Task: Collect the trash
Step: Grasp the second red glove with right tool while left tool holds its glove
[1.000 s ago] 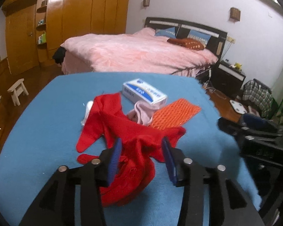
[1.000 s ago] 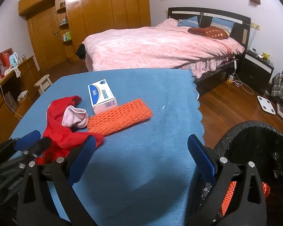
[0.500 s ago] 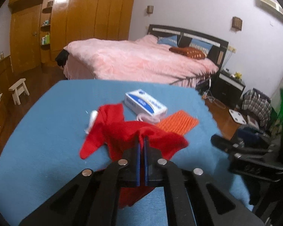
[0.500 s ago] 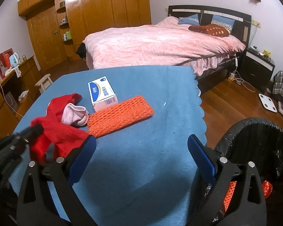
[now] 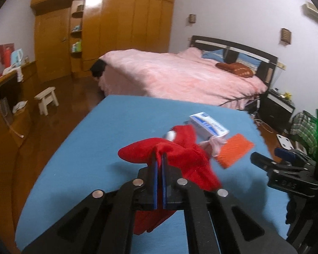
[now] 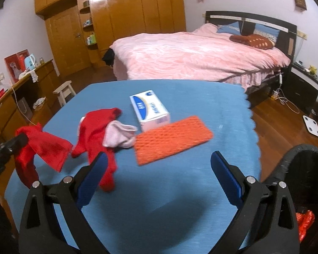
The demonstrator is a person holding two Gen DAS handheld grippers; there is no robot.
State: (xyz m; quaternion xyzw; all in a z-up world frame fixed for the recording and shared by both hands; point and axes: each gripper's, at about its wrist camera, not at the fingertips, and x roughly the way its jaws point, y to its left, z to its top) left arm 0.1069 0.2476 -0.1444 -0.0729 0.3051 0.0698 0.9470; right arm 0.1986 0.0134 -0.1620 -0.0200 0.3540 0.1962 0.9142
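My left gripper (image 5: 159, 157) is shut on a red cloth (image 5: 180, 154) and holds it lifted above the blue table (image 5: 91, 152). In the right wrist view the held red cloth (image 6: 44, 146) hangs at the far left from the left gripper (image 6: 21, 139). A second red garment (image 6: 95, 124), a pink sock (image 6: 118, 135), an orange mesh pad (image 6: 171, 139) and a white and blue box (image 6: 150, 110) lie on the table (image 6: 180, 190). My right gripper (image 6: 158, 169) is open and empty above the table's near part.
A black trash bin (image 6: 294, 169) stands at the table's right edge, with red and orange trash (image 6: 305, 222) inside. A pink bed (image 6: 197, 55) stands behind the table. A white stool (image 6: 64, 92) and a wooden sideboard (image 6: 10, 110) are at the left.
My left gripper closed on the red cloth and lifted it off the table, pulling it away from the other garment. My right gripper stayed open and shifted slightly.
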